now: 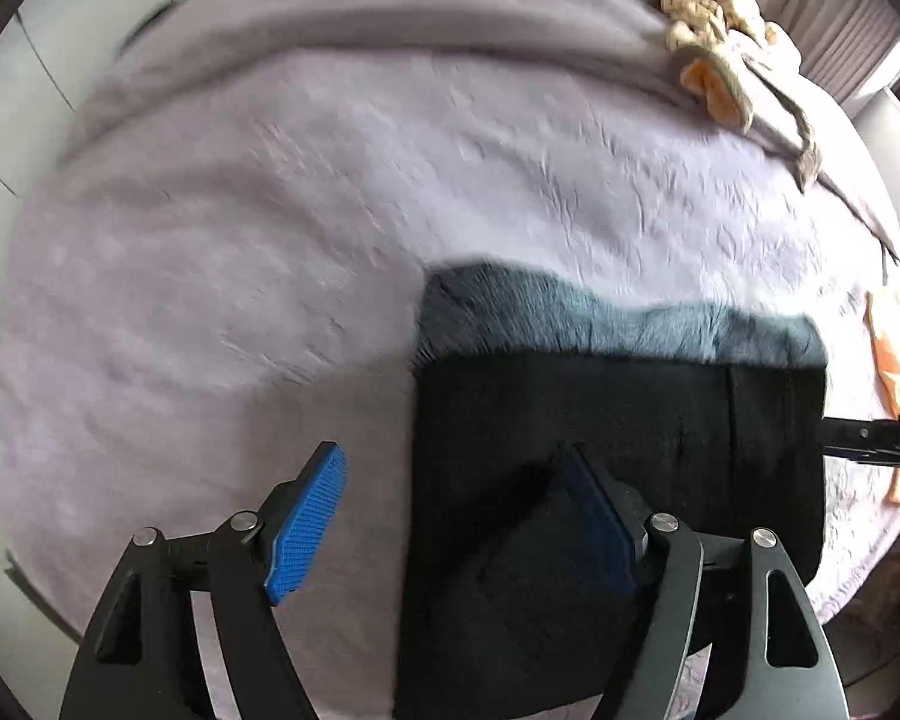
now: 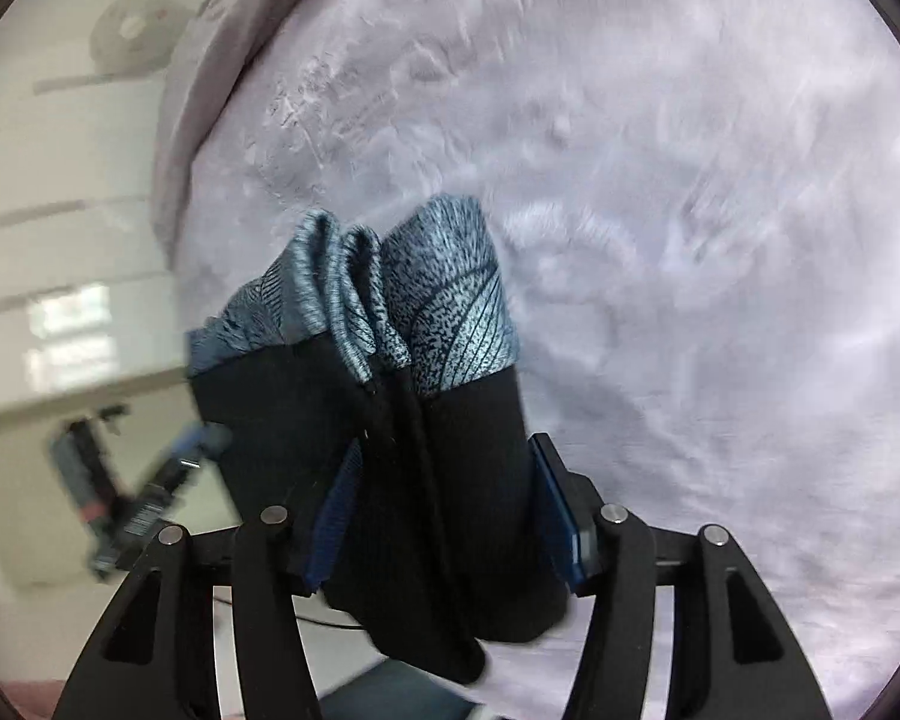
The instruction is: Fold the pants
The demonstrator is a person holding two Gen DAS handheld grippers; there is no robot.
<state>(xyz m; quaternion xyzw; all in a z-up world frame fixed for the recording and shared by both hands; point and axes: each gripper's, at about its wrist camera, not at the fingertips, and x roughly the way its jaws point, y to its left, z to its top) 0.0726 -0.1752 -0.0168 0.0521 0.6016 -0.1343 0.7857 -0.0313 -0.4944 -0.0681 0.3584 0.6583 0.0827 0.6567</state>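
Note:
The pants (image 1: 618, 420) are black with a blue-grey patterned lining, lying folded on the lilac bed cover (image 1: 330, 210). My left gripper (image 1: 450, 516) is open above the pants' left edge, one blue pad (image 1: 306, 534) over the cover, the other (image 1: 600, 528) over the black cloth. My right gripper (image 2: 444, 516) is shut on a bunched fold of the pants (image 2: 390, 420), with the patterned lining (image 2: 450, 294) sticking up past the fingers. The right gripper also shows in the left wrist view (image 1: 870, 438) at the pants' right edge.
A beige and orange garment (image 1: 714, 48) lies at the far right of the bed. Orange cloth (image 1: 888, 360) lies at the right edge. White cabinets (image 2: 60, 240) stand beyond the bed's left side.

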